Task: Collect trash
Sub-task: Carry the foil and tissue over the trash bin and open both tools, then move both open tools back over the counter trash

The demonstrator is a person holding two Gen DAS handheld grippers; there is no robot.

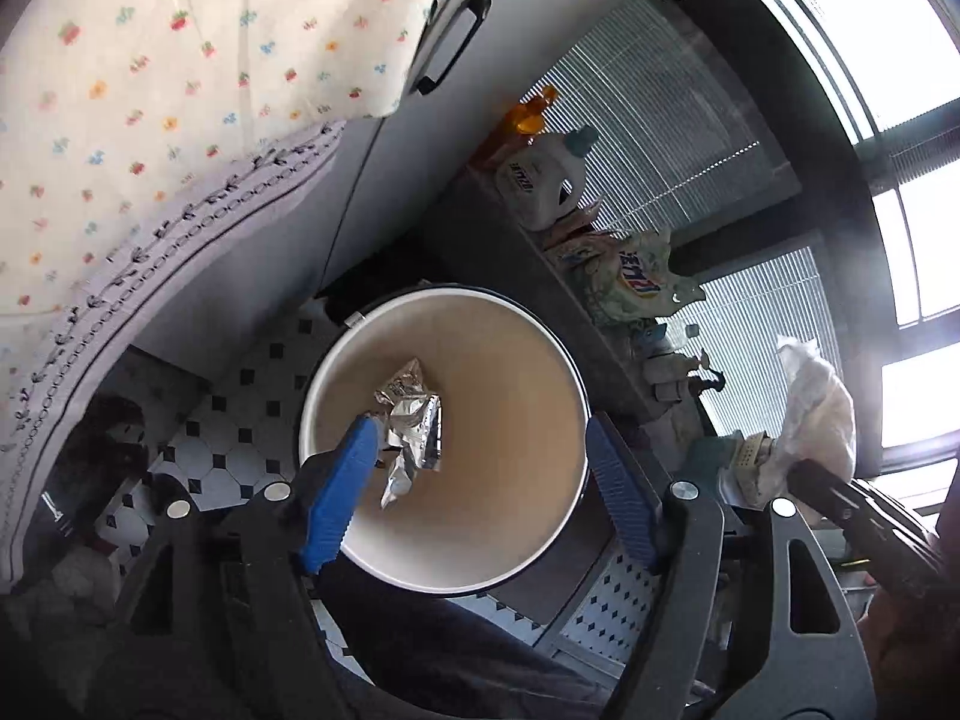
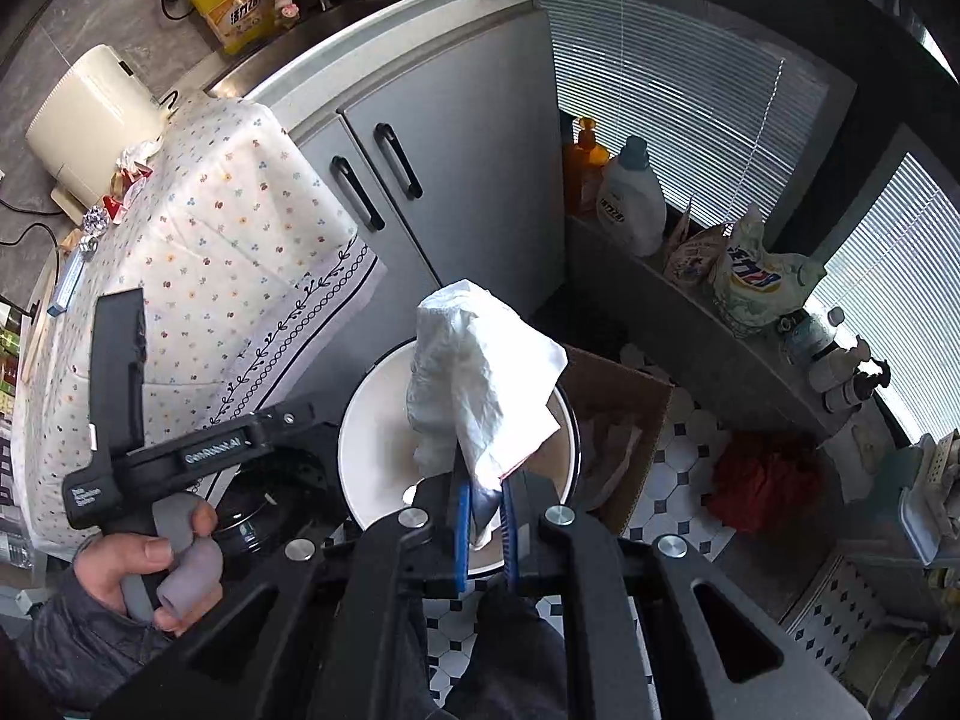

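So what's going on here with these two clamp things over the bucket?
A person is clearing up trash with a handheld gripper in each hand. The left gripper stands open above the white bin, with a crumpled foil wrapper just beyond its fingers, inside the bin's mouth. The right gripper is shut on a wad of white tissue, held over the same bin and not yet let go.
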